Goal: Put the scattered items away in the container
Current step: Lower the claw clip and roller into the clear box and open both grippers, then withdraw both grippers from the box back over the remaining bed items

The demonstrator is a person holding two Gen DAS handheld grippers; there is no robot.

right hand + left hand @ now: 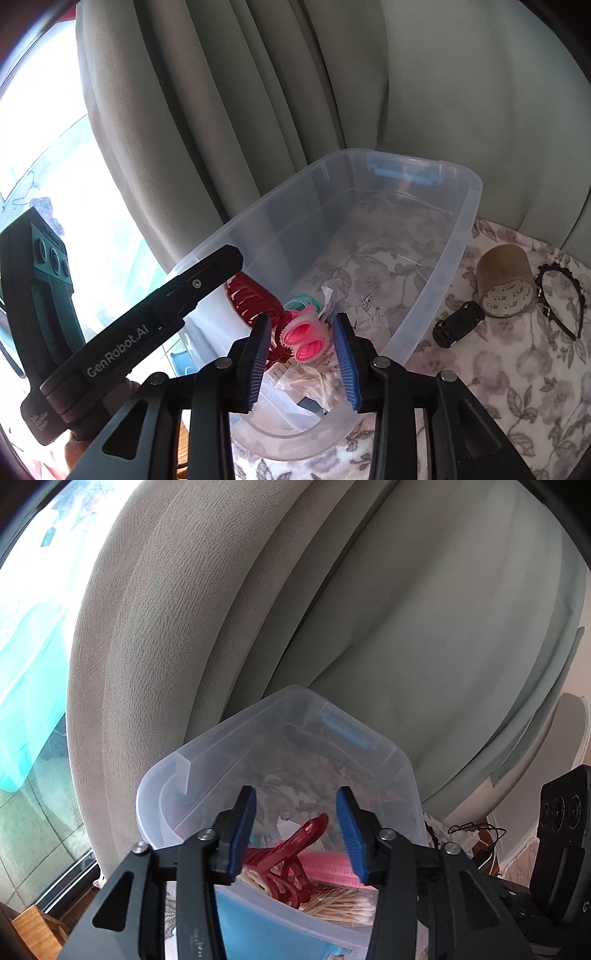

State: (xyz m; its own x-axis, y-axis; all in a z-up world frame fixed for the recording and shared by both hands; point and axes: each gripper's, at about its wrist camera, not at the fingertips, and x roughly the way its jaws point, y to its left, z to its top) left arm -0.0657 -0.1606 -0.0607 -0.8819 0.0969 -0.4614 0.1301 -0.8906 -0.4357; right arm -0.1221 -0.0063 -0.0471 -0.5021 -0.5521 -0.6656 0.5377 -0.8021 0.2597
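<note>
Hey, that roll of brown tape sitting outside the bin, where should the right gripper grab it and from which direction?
Probably from above. The tape roll stands on its flat end on the floral cloth, open core up, so put one finger inside the core and one outside, pinching the wall. Take the side facing the clear bin; the black headband lies close on the far side. The right gripper is open.

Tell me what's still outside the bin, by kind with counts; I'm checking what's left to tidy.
Tape roll: 1
Headband: 1
Black toy car: 1
Total: 3, all on the floral cloth right of the bin.
</note>
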